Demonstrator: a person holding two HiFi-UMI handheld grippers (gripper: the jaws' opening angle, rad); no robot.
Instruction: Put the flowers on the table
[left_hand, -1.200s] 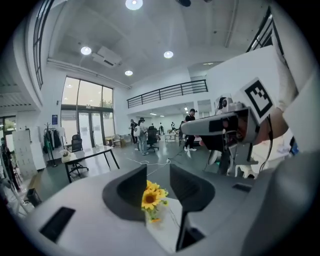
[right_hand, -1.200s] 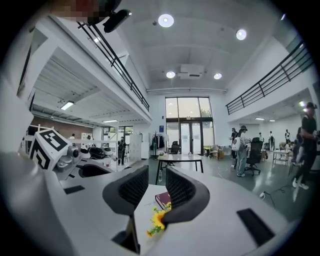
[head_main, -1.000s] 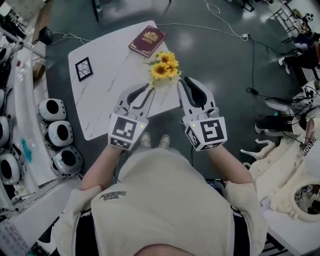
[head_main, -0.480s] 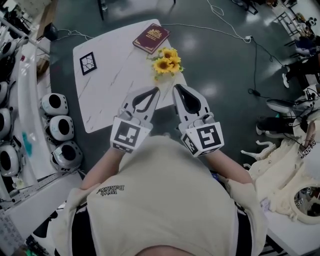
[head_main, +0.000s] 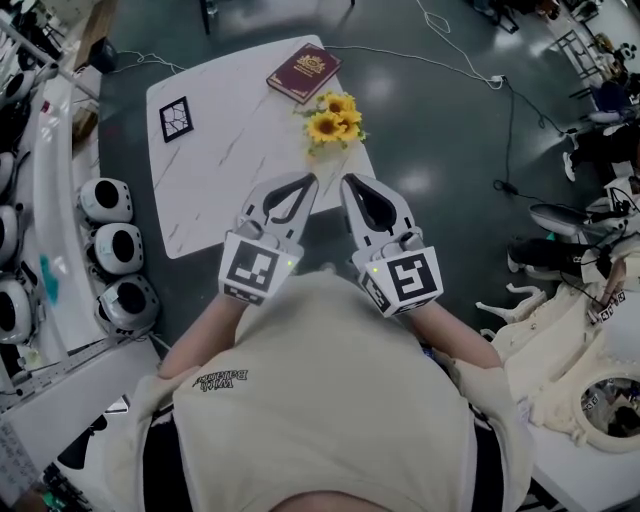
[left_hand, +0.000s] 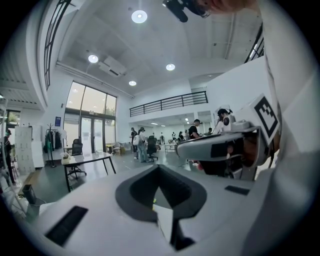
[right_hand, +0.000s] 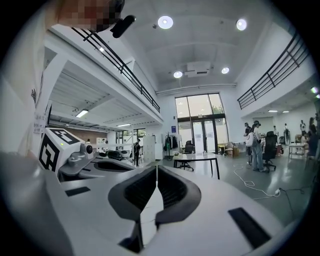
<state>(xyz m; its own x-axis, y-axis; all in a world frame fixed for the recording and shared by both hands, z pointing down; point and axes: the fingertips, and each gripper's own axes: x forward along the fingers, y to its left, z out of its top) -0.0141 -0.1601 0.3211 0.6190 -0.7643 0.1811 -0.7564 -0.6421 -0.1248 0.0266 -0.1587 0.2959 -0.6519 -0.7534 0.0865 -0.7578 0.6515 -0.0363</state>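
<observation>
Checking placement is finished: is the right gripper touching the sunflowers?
Apart. Head view shows bare tabletop between the right gripper and the sunflowers.

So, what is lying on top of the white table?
A red book, sunflowers near its edge and a black-framed card. The left gripper covers part of the table at its near edge, so anything there cannot be seen.

Dim head view, bright ceiling lamps, heavy fisheye warping and dark corners.
</observation>
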